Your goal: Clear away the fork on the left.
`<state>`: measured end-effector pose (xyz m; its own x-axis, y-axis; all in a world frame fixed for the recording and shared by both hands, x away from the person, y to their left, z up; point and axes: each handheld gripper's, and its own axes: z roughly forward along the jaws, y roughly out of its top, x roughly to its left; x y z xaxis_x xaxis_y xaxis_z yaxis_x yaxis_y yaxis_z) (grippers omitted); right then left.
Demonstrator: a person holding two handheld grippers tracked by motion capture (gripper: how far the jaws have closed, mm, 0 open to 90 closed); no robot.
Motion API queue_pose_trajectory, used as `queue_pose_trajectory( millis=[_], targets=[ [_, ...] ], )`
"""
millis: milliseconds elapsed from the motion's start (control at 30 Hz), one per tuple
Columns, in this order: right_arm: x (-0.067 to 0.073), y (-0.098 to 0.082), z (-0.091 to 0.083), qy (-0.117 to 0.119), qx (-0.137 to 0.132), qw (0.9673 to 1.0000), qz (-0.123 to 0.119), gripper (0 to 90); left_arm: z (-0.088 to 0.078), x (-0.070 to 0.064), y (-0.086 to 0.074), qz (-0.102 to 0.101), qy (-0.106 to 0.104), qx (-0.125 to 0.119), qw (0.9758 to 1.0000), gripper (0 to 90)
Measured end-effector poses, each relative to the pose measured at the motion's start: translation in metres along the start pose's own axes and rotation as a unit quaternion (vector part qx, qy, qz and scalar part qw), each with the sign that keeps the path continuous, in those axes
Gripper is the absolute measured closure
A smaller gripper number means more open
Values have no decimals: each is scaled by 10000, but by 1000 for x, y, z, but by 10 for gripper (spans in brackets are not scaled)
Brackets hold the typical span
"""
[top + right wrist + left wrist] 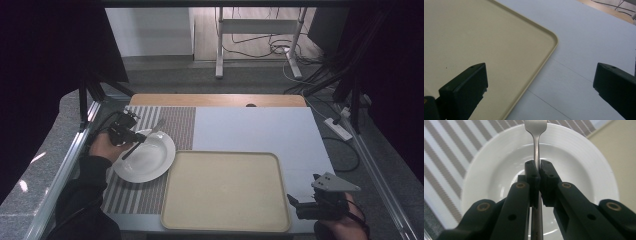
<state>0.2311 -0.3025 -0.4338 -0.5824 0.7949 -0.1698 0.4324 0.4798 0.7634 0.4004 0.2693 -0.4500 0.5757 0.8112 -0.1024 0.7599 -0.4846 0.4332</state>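
Okay, left gripper (pixel 537 173) is clamped tight on a fork (pixel 536 142), jaws pinching the metal handle partway along. In the left gripper view I see the tines end pointing away past the jaw tips and the handle running back down between the black arms. Fork is over a white plate (pixel 584 167), above its centre well; whether it touches the plate, I can't tell.

From the high view, left gripper (pixel 131 136) sits at the plate's (pixel 150 167) left rim, my left hand (pixel 102 146) behind it, and the fork (pixel 157 126) angles up toward the far edge of the plate. Plate rests on a striped placemat (pixel 175 122) at the table's left side.

Just right of the plate, touching or nearly so, lies a beige tray (pixel 225 190), nothing on it. Right gripper (pixel 295 202) hovers off the tray's near right corner with the grey plate on top. In the right gripper view its jaws stand wide apart, gripping nothing, straddling the tray (pixel 474 37) corner and the pale table surface (pixel 586 37).
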Motion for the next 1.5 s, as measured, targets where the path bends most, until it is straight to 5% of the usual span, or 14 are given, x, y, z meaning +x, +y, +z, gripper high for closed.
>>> queue_pose_trajectory(
  millis=[800,1133,1500],
  targets=[
    [1,0,1,-12,52,10000,-66,1,10,-84,-30,233,-399,139,9988,849],
    [2,1,2,-21,88,9999,-122,1,20,-117,-24,262,-635,114,9976,849],
    [3,1,2,-25,124,9997,-191,2,48,-162,-12,598,-685,429,9949,848]
  ],
)
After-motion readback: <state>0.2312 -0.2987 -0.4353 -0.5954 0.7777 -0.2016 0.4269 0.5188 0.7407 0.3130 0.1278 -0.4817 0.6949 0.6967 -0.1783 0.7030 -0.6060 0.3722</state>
